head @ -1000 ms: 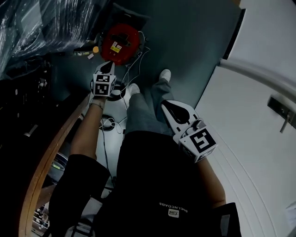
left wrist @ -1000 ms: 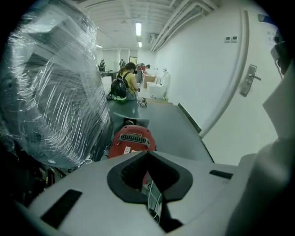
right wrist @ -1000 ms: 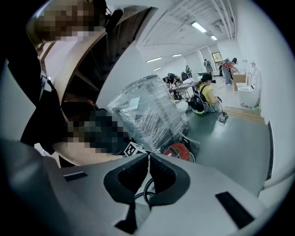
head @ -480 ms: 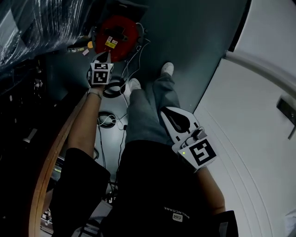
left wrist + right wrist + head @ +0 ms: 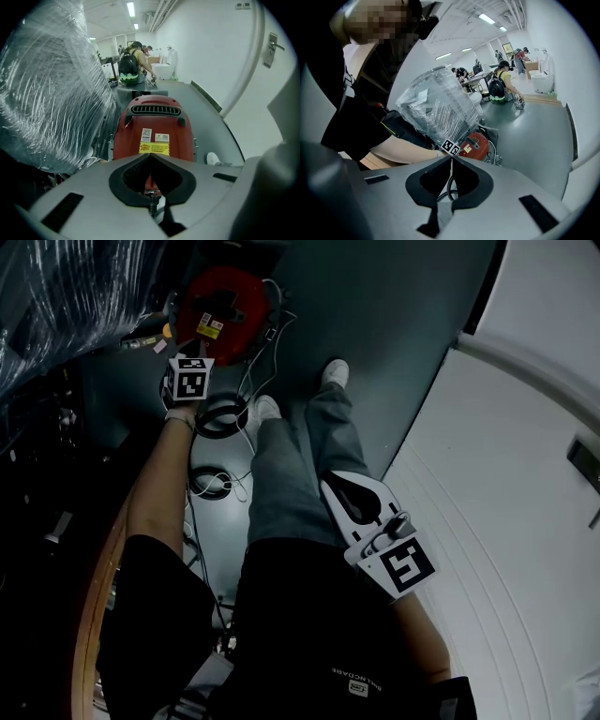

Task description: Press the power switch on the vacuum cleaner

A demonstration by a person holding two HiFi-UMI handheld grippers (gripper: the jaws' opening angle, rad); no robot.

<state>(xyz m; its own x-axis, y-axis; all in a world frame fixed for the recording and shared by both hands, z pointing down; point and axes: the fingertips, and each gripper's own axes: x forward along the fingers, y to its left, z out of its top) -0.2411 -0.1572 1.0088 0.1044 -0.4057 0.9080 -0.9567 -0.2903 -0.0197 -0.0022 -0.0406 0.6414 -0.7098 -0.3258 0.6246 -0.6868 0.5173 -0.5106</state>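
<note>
Pointing at vacuum cleaner [image 5: 154, 129], on floor just ahead: left gripper [image 5: 150, 157], jaws together, nothing held. Step: approach; switch pos. unclear. Next: set closed tips on switch, press firmly. Right gripper [image 5: 451, 160] jaws together, empty, idle by thigh.

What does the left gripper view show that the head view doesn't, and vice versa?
Left gripper view only: the black slotted vent on the red vacuum cleaner, and people far behind it. Head view only: the right gripper by the person's leg, and a black coil on the grey floor. Both: the vacuum cleaner, the clear plastic-wrapped bundle, that floor.
</note>
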